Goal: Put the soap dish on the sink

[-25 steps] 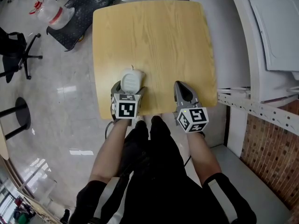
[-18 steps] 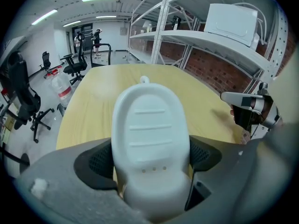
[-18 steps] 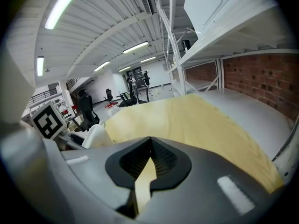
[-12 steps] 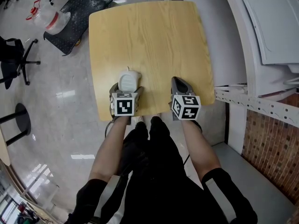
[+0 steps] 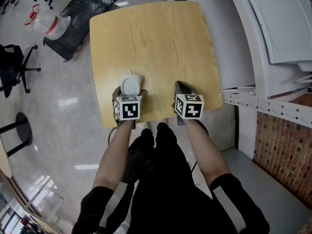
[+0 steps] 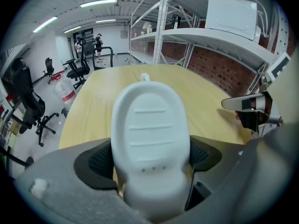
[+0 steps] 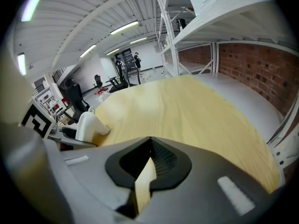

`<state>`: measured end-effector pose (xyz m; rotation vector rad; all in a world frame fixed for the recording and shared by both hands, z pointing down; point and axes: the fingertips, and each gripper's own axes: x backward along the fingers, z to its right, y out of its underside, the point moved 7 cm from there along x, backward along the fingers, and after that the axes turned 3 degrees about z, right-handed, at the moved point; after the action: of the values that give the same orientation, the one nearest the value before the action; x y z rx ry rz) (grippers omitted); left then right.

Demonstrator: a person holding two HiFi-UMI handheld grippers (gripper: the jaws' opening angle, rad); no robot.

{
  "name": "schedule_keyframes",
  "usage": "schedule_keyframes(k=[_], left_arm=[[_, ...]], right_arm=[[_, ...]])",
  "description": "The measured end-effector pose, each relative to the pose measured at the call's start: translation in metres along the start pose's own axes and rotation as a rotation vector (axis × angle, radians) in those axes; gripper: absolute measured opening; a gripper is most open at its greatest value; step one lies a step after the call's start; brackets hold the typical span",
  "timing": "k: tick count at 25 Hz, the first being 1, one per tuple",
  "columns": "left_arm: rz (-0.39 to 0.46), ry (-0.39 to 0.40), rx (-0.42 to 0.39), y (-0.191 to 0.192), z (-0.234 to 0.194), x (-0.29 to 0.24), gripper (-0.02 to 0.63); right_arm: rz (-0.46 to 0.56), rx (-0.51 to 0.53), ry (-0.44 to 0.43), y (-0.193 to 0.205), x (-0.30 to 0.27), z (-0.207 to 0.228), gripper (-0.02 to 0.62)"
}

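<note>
The soap dish point(image 5: 131, 83) is white and oval with ribs across its face. My left gripper point(image 5: 130, 88) is shut on it over the near edge of the wooden table point(image 5: 156, 38). In the left gripper view the soap dish point(image 6: 150, 125) fills the space between both dark pads point(image 6: 96, 161). To its right, my right gripper point(image 5: 182, 87) is shut with nothing in it, and it points along the table. From the right gripper view point(image 7: 148, 166) the soap dish point(image 7: 88, 124) shows at the left, a short way off. No sink is visible.
A white shelf unit point(image 5: 273, 28) with metal rails stands just right of the table, with brick point(image 5: 287, 150) below it. On the floor to the left are a black mat point(image 5: 83, 9), a plastic jug point(image 5: 46, 21) and office chairs point(image 5: 14, 62).
The right gripper has shifted a little to the left, toward the left one. The left gripper has kept its hold on the soap dish at the table's near edge.
</note>
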<state>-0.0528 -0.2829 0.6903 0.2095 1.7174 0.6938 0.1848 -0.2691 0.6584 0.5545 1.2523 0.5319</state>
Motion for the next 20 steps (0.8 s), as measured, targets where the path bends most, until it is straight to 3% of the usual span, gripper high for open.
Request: schedule_keyframes(k=[9,16,20], left_arm=[[-0.007,-0.018,-0.008,0.001,0.002,0.002,0.465],[0.036,-0.023,-0.013,-0.005,0.003,0.011,0.482],[0.077,-0.036,0.006,-0.014,0.003,0.021,0.482]], right_arm=[[0.014,-0.008,-0.020,0.001,0.007,0.000,0.003],[0.027,-0.003,-0.034,-0.001,0.012,0.002,0.003],[0.041,0.080,-0.049,-0.008,0.016,-0.002,0.003]])
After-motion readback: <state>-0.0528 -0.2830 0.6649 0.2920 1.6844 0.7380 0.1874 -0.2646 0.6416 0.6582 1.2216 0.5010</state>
